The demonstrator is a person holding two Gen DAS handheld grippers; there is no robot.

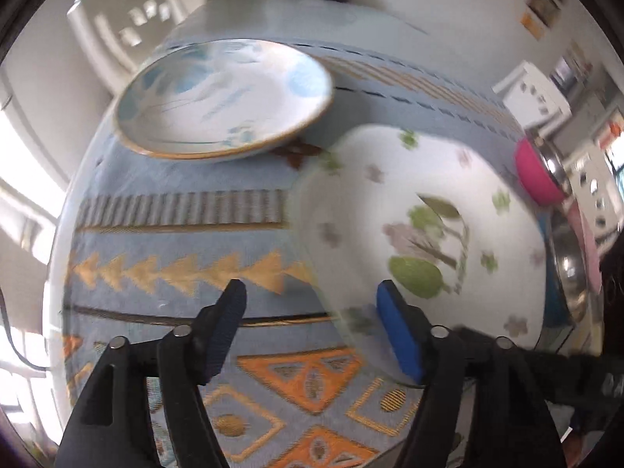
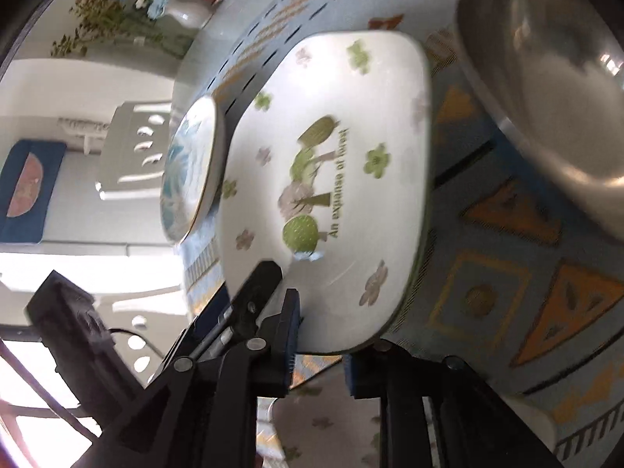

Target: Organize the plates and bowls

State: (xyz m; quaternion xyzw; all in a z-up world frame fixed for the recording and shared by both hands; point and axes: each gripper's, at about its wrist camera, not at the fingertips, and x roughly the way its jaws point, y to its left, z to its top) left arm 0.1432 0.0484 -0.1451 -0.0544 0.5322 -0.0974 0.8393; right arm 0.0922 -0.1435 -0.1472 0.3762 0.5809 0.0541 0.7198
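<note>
The right claw (image 2: 319, 345) grips the near edge of the tree-printed plate (image 2: 331, 179); the left claw (image 1: 312, 323) is spread wide, its right finger against that plate, beside the blue plate (image 1: 222, 97)

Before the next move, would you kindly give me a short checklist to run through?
1. Left tongs open, with the rim of the square plate between the fingers: ok.
2. Right tongs set around the square plate's near edge, firm grip: cannot tell.
3. Round blue plate apart from the square plate: cannot tell, as their edges overlap in the right wrist view.
4. Steel bowl beside the square plate with a visible gap: ok.
5. Both views sharp enough to judge contact: not ok, as both are motion-blurred.
</note>
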